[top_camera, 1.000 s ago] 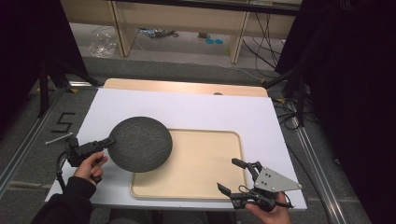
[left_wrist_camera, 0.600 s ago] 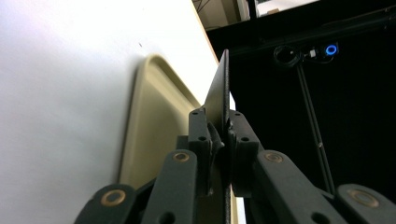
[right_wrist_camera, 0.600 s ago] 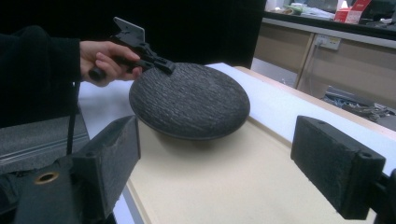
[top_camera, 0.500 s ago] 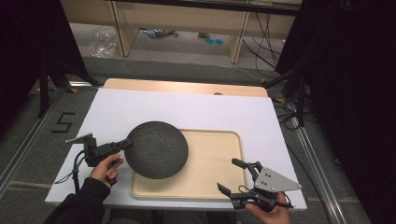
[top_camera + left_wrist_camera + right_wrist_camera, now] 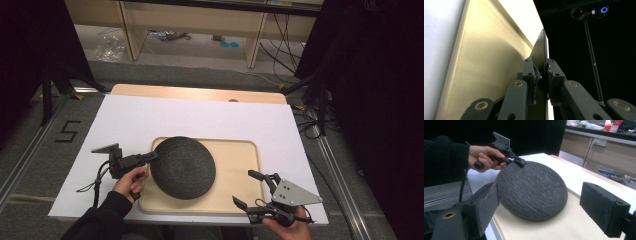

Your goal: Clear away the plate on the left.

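The left gripper (image 5: pixel 150 156) pinches the rim of a round dark plate (image 5: pixel 183 167), its jaws having just eased a little but still pressing on the edge. The plate is round, with no long axis, tilted with its gripped edge raised, over the left part of the wooden tray (image 5: pixel 237 170) on the table (image 5: pixel 150 120). The right gripper (image 5: pixel 256 189) hangs open and empty near the tray's right corner.

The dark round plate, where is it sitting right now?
In the high view the dark round plate lies over the left part of the beige tray, its left rim clamped by the left gripper; the right gripper waits open off the tray's near right corner.
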Tool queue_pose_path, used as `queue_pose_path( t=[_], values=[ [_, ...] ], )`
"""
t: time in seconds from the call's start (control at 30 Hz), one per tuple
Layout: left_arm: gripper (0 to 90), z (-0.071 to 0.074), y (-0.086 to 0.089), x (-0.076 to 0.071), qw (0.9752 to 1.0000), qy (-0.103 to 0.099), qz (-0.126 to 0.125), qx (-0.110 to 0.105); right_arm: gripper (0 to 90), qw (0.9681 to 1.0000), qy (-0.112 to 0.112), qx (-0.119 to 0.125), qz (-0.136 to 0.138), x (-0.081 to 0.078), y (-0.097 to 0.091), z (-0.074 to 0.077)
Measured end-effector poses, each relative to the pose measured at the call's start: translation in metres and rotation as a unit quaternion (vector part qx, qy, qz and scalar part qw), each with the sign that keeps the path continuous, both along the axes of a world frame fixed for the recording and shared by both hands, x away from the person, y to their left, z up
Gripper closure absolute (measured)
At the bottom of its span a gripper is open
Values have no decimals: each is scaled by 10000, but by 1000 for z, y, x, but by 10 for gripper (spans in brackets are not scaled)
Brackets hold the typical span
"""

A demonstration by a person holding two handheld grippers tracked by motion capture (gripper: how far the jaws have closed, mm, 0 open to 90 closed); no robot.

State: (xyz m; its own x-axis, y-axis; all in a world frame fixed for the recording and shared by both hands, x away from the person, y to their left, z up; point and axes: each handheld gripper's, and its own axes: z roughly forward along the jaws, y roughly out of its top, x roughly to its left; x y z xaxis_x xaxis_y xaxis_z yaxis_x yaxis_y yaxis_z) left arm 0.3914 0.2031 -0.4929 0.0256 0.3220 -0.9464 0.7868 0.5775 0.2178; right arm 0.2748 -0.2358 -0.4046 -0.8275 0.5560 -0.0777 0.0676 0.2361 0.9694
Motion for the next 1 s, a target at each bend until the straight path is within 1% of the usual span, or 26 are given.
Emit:
queue_pose_path(
  t=[0.03,0.07,0.1,0.13,0.17,0.2,0.27,0.3,0.33,0.4,0.43,0.47,0.5,0.53,0.57,0.6,0.63,0.67,0.7,0.73,0.77,0.8,0.9,0.97,1.0],
  values=[
    [794,-1,-2,1,10000,-1,-2,34,168,10000,-18,12,-14,1,0,0],
    [792,-1,-3,1,10000,59,24,49,168,10000,-19,-4,-34,1,0,0],
    [793,-3,-4,1,10000,12,29,28,168,10000,-8,-10,-1,1,0,0],
    [792,-3,-4,2,10000,13,-2,23,168,10000,14,-17,-1,0,0,0],
    [791,-3,-6,2,10000,-6,-6,29,168,10000,-17,-7,-8,0,0,0],
    [792,-2,-8,2,10000,73,29,34,168,10000,-16,2,-38,1,0,0],
    [798,-5,-11,3,9999,59,29,85,168,10000,16,-55,-22,1,0,0],
    [806,-6,-13,4,9998,21,-51,170,168,10000,32,-68,-27,0,0,-1],
    [816,-7,-15,4,9995,113,-124,285,168,10000,26,-62,-26,0,0,-1],
    [827,-9,-18,3,9987,193,-267,382,168,10000,-13,-15,-27,1,0,0],
    [830,-11,-20,3,9990,158,-217,346,168,10000,-3,-27,-28,0,0,0],
    [832,-12,-22,4,9986,206,-251,422,168,10000,5,-32,-34,0,0,-1],
    [834,-12,-24,4,9990,249,-192,332,168,10000,17,-58,-22,1,-1,0],
    [833,-12,-25,5,9991,253,-165,311,169,10000,18,-25,-28,1,0,0],
    [832,-15,-24,6,9990,168,-221,364,169,10000,-1,-21,-21,1,0,-1],
    [832,-15,-24,6,9986,174,-254,425,169,10000,20,-26,-22,0,0,-1],
    [833,-15,-25,6,9987,172,-225,432,169,10000,5,-34,-24,0,0,-1],
    [835,-15,-26,7,9984,219,-154,507,169,10000,8,-30,-24,1,0,0],
    [837,-14,-26,7,9976,316,-266,549,169,10000,-4,34,11,2,0,-1],
    [839,-16,-25,7,9973,317,-304,596,169,10000,-21,57,19,2,1,-1],
    [838,-18,-27,7,9980,305,-216,515,169,10000,20,-46,5,1,-1,0],
    [841,-20,-26,8,9978,213,-272,559,169,10000,0,-28,-17,1,0,-1],
    [839,-20,-28,8,9981,204,-253,516,169,10000,12,-25,-20,1,0,0],
    [839,-19,-28,9,9976,241,-312,573,170,10000,21,-55,-10,1,-1,-1],
    [840,-19,-30,9,9973,350,-293,575,169,10000,18,-26,-18,1,0,0]
  ],
)
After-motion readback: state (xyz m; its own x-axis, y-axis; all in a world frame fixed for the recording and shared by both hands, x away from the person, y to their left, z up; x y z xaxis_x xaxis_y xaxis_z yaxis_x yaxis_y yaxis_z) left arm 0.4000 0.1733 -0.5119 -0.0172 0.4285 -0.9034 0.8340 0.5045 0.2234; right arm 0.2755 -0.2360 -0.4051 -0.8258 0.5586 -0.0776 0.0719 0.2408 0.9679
